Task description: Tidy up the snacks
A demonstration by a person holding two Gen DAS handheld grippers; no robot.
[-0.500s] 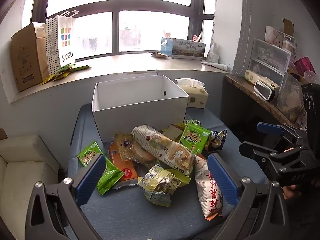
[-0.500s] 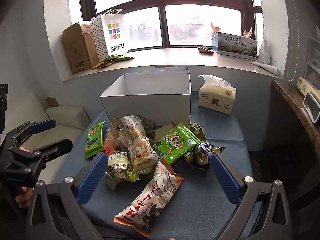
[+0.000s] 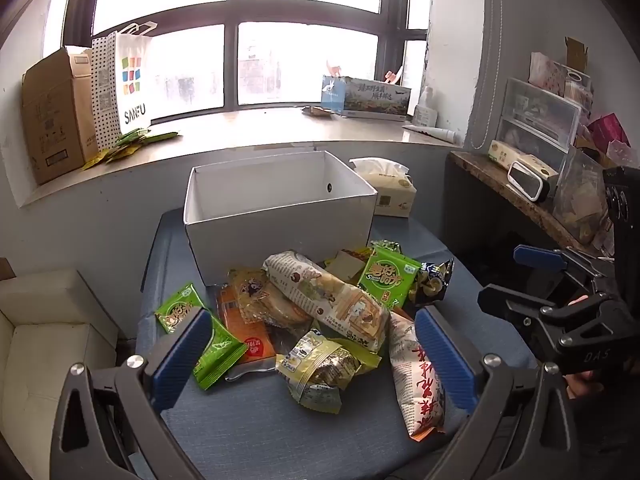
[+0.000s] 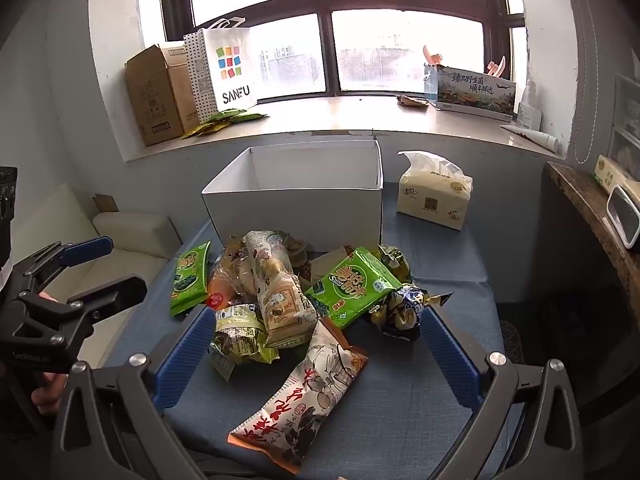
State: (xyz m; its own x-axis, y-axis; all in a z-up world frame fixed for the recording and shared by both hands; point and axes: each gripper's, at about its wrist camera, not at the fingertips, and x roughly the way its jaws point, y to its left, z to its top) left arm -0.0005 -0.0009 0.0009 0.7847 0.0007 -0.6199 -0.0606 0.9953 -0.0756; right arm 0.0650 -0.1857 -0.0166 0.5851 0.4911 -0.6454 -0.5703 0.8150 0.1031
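I hold my left gripper (image 3: 312, 354) over a pile of snacks (image 3: 320, 312) on the blue table (image 3: 248, 432). Its jaws are wide open and hold nothing. My right gripper (image 4: 316, 354) is wide open too, and it holds nothing. Both point down at the pile.

The snacks lie in a heap just in front of a white box (image 3: 280, 216). The box is open on top. A long tan packet (image 3: 328, 292) lies on top of the heap. A green packet (image 3: 390, 278) leans beside it. Another green packet (image 3: 200, 336) lies at the left edge of the pile. A white and red packet (image 4: 304, 392) lies closest to me, flat on the table. A pack of tissues (image 4: 434, 194) stands to the right of the box.
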